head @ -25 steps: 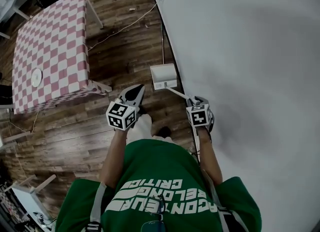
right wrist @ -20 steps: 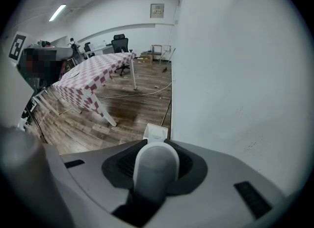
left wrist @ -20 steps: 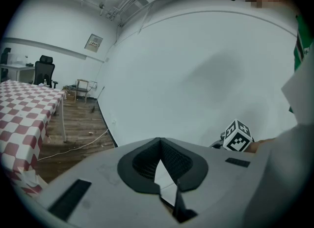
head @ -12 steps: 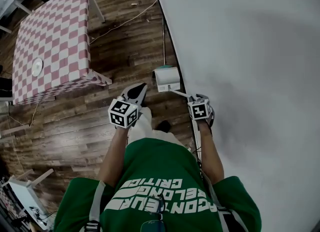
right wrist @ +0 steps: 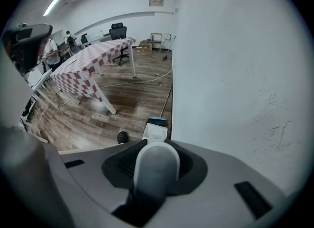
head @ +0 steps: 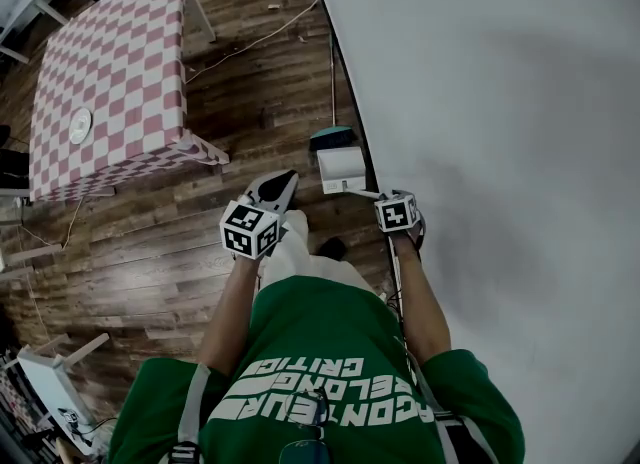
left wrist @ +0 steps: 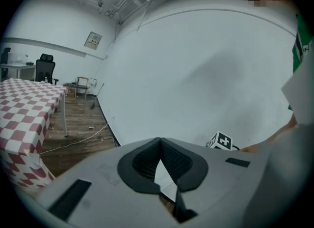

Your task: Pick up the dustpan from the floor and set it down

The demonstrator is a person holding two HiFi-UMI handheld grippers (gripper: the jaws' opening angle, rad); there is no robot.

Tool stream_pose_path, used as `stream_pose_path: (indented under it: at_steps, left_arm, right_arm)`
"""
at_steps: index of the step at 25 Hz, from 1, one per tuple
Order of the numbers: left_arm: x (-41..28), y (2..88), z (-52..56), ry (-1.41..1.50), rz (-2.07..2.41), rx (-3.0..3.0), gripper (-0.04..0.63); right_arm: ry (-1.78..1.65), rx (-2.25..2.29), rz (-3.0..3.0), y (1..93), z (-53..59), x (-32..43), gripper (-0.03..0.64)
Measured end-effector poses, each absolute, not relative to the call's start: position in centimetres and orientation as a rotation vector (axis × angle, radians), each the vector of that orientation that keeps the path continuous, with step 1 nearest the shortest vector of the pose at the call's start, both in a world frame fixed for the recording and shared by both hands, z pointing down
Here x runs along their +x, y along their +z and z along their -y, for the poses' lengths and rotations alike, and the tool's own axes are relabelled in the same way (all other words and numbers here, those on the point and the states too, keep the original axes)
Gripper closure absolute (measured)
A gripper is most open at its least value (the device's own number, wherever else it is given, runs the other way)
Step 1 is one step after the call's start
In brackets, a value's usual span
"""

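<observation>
With the right tool clamped on the dustpan handle, lower gently and flat onto the floor, apparently close below; the left tool has its jaws together, empty.

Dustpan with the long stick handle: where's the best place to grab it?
Grab the top end of the handle, coming down from above. The handle rises steeply toward the person from the white dustpan, which is low by the floor next to the wall, so the top end is easiest to reach. The right claw is shut on that end.

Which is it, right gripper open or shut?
Shut: the right gripper grips the white handle of the dustpan between its jaws.
</observation>
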State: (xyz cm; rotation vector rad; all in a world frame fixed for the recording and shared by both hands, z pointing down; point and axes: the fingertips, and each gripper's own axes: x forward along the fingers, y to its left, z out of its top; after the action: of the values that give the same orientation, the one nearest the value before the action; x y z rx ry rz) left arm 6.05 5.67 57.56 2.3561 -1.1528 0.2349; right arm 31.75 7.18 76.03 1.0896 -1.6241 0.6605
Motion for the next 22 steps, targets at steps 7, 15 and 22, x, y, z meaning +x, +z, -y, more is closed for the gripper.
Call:
stream_pose_path:
  at_steps: [7,15,22]
  left_arm:
    - [5.6,57.6,-5.9,0.249,1.161,2.353,0.592]
    - [4.9,58.0,-5.6,0.267,1.163,2.34,0.592]
    - [5.1,58.3,-5.4,0.28,1.164,2.332,0.592]
  right_arm:
    - [0.688,1.071,1.581,79.4,-7.4,32.5,0.505]
    - [0.713,1.046,1.545,82.5,-6.9,32.9,0.505]
    - [0.699,1.047,1.517,83.9,-7.0,33.4,0.505]
